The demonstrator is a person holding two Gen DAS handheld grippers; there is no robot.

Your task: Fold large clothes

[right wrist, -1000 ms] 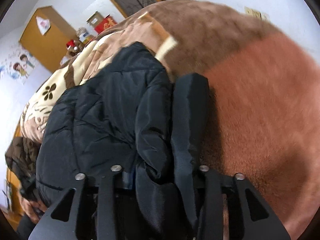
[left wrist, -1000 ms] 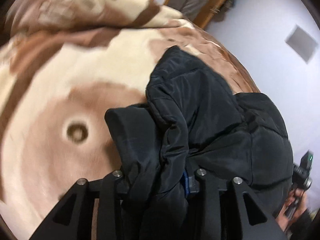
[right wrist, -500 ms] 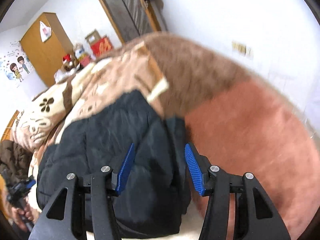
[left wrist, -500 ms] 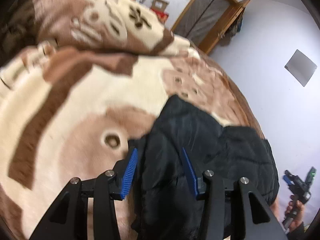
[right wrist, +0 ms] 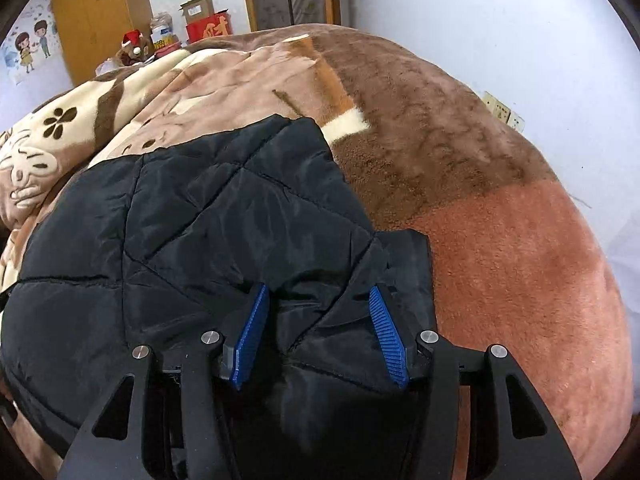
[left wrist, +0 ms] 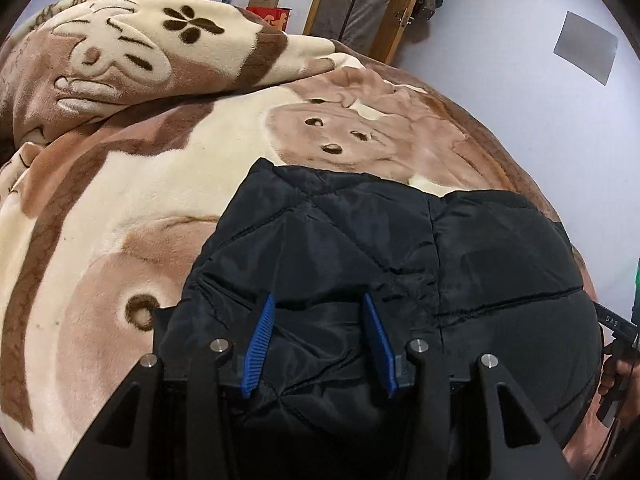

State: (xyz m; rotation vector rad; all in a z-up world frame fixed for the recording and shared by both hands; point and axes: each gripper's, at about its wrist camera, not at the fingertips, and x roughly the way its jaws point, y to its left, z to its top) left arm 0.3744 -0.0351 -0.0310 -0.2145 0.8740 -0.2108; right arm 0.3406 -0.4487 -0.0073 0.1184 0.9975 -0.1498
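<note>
Starting at your left, one plush blanket (left wrist: 132, 184) in cream and brown covers the bed, printed with cartoon faces, and a second bunched fold of it rises along the far edge. On it lies one black quilted jacket (left wrist: 360, 248), folded into a compact bundle, its stitched diamond panels facing up. Your left gripper (left wrist: 318, 338) hangs just above the near edge of that jacket with its two blue ribbed pads (left wrist: 258, 350) spread apart; the jaws have just been opening, and the fabric sits beneath and between them without being pinched, so this tool is released. At the far right of that view, your right hand (left wrist: 618, 376) shows at the frame's edge, wrapped round a handle. Moving on to the right wrist view, the same jacket (right wrist: 192, 232) fills the left half, with one flat flap of it lying out towards the right. Your right gripper (right wrist: 320, 334) also stands with its two blue pads (right wrist: 388, 338) apart; its jaws have just been opening too, and a raised crease of the jacket sits between them, untouched by either pad as far as you can see. To the right of the jacket the bed cover turns to one brown plush patch (right wrist: 432, 128) and one reddish patch (right wrist: 520, 264).
</note>
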